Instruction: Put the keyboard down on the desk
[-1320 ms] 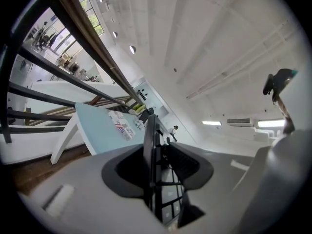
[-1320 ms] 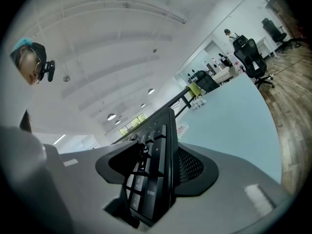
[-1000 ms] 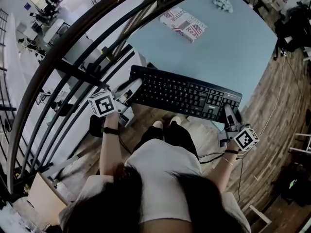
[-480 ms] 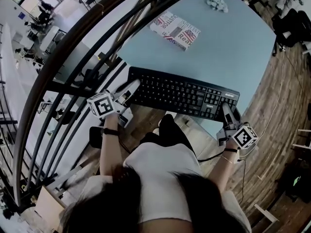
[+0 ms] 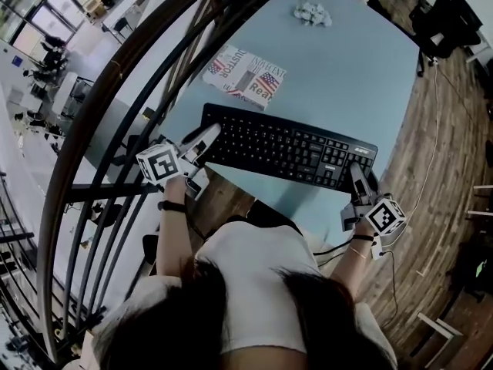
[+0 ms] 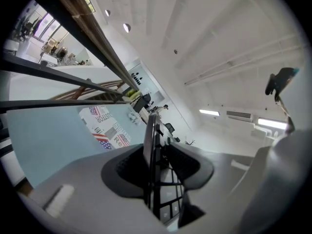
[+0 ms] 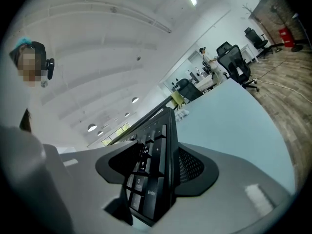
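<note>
- A black keyboard point(image 5: 289, 151) is held level by its two short ends over the near part of the pale blue tabletop point(image 5: 350, 75), its long side running along the near edge.
- From the head view I cannot tell whether the keyboard touches the tabletop or hangs just above it; a strip of blue shows between its front side and the near edge.
- The left gripper point(image 5: 207, 134) is clamped on the keyboard's left end, near the near-left corner; its own view shows the keyboard edge-on, pinched between both jaws.
- The right gripper point(image 5: 357, 175) is clamped on the number-pad end, near the near-right corner, with the keyboard wedged between its jaws in its own view.
- Key legends that can be read at the right end: the Enter key point(image 7: 147, 193), and above it "3" with "PgDn".
- A small white mark at the keyboard's far-right corner is too small to read.
- A printed sheet point(image 5: 245, 72) lies flat beyond the keyboard, towards the left edge and apart from it; it bears stars-and-stripes flag patches and large letters that look like "USTOR" and "Rea".
- A crumpled white lump point(image 5: 311, 12) sits near the far edge, well apart from the rest.
- Dark curved railing bars point(image 5: 115, 114) cross in front of the left edge of the tabletop.
</note>
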Motion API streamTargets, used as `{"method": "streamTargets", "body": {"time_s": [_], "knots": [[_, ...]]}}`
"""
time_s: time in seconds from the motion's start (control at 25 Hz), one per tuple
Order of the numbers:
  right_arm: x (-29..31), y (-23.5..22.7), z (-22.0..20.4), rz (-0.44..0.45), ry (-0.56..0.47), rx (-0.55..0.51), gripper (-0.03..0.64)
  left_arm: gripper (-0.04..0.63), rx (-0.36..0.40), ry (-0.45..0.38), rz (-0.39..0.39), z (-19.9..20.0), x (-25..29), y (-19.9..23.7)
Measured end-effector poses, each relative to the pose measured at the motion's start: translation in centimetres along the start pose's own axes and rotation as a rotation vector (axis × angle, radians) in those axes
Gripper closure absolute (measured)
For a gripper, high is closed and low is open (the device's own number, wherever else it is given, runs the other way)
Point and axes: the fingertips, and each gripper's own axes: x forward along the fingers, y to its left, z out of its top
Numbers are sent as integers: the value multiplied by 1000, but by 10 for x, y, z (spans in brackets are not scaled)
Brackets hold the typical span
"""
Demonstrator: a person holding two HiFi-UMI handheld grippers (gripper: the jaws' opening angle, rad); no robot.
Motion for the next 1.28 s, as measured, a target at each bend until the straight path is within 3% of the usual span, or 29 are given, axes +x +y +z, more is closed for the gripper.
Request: {"method": "streamTargets", "body": {"time_s": [0.12, 0.16, 0.2, 0.84, 0.96, 1.28], "knots": [[-39, 64, -90, 120, 388, 118, 396, 422, -195, -90, 366, -87, -192, -49], [-51, 81, -109, 150, 470, 146, 396, 422, -232, -108, 446, -106, -234, -65], [-58, 92, -118, 166, 498, 161, 396, 422, -244, -110, 474, -113, -252, -73], [-89, 60, -91, -72, 341, 169, 396, 420, -274, 100, 272, -99, -153, -25], [-97, 55, -91, -139, 335, 153, 396, 420, -278, 129, 253, -101, -147, -19], [-111, 55, -93, -174, 338, 158, 396, 419, -297, 162, 237, -111, -141, -17]]}}
